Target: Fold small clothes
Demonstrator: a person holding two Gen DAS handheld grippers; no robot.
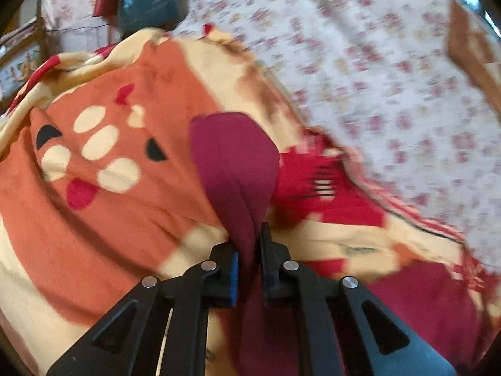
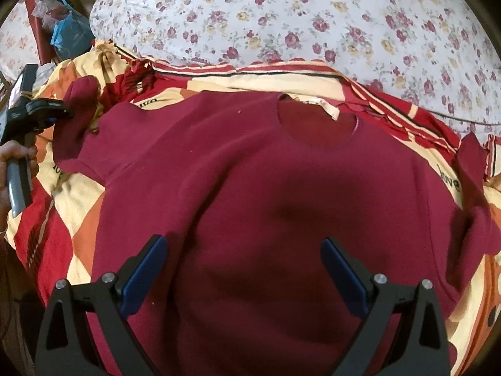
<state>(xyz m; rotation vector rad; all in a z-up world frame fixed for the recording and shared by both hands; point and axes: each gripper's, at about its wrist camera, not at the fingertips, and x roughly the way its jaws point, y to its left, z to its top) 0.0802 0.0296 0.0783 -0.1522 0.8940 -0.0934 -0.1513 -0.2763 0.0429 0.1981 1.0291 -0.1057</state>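
Note:
A maroon t-shirt lies spread flat, neck opening away from me, on an orange, cream and red cartoon blanket. My right gripper is open and empty, hovering over the shirt's lower middle. My left gripper is shut on the shirt's left sleeve, which bunches up between the fingers. In the right wrist view the left gripper shows at the far left, holding that sleeve lifted off the blanket.
A white floral quilt lies beyond the blanket. A blue bag and red items sit at the far left beside the bed. The blanket shows a cartoon face in the left wrist view.

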